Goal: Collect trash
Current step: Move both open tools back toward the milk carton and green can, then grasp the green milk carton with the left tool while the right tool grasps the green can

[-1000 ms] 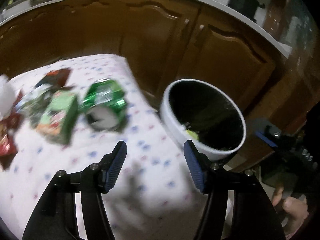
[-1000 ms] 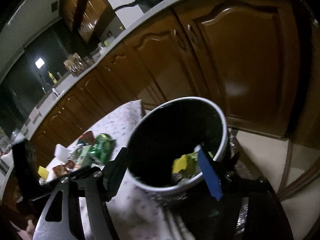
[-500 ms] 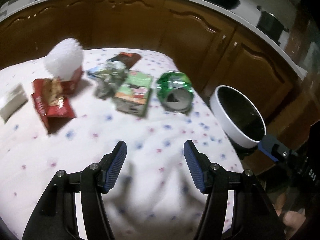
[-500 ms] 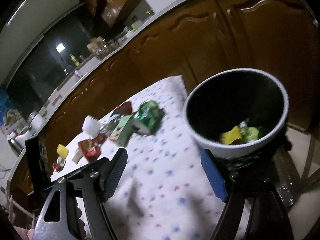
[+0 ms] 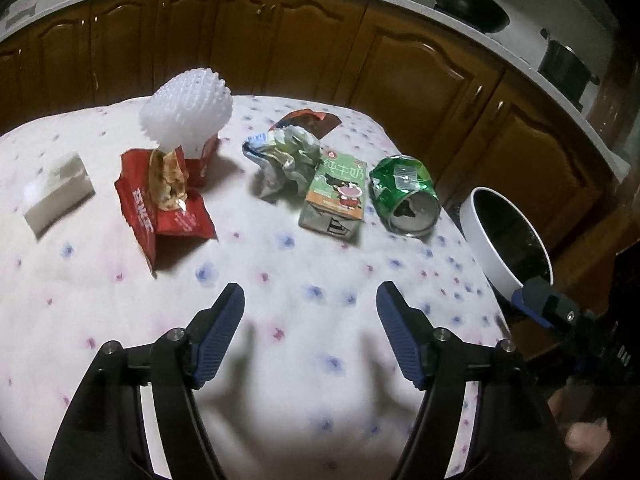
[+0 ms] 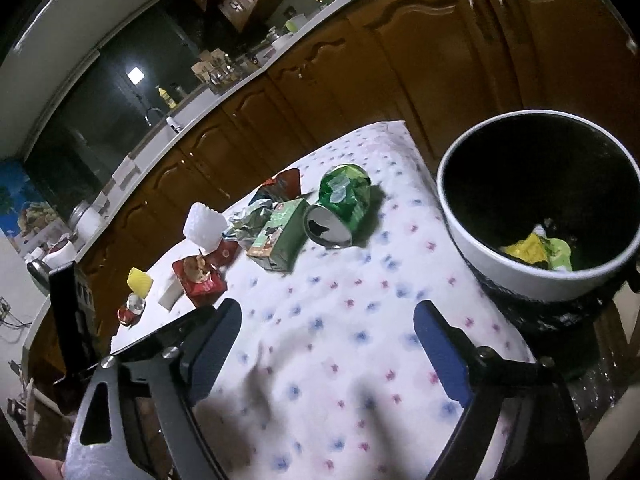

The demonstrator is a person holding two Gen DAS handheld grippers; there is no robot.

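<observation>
Trash lies on a flowered white tablecloth (image 5: 280,280): a crushed green can (image 5: 404,194) (image 6: 340,204), a green drink carton (image 5: 336,198) (image 6: 280,234), a crumpled wrapper (image 5: 286,156), a red snack bag (image 5: 160,200) (image 6: 198,276) and a white foam net (image 5: 188,110) (image 6: 204,226). A white bin (image 5: 504,240) (image 6: 536,204) at the table's right edge holds yellow and green scraps. My left gripper (image 5: 310,336) hovers short of the trash, jaws opening, nothing between them. My right gripper (image 6: 328,348) hangs over the cloth left of the bin, jaws opening, empty.
A small white box (image 5: 56,192) lies at the far left. Brown cabinets (image 5: 280,48) under a white counter run behind the table. A black pan (image 5: 468,4) and a pot (image 5: 564,68) stand on the counter. The right gripper's blue tip (image 5: 536,300) shows beside the bin.
Both views have swung left from the bin toward the trash on the table. Both grippers' jaws stand wider than before.
</observation>
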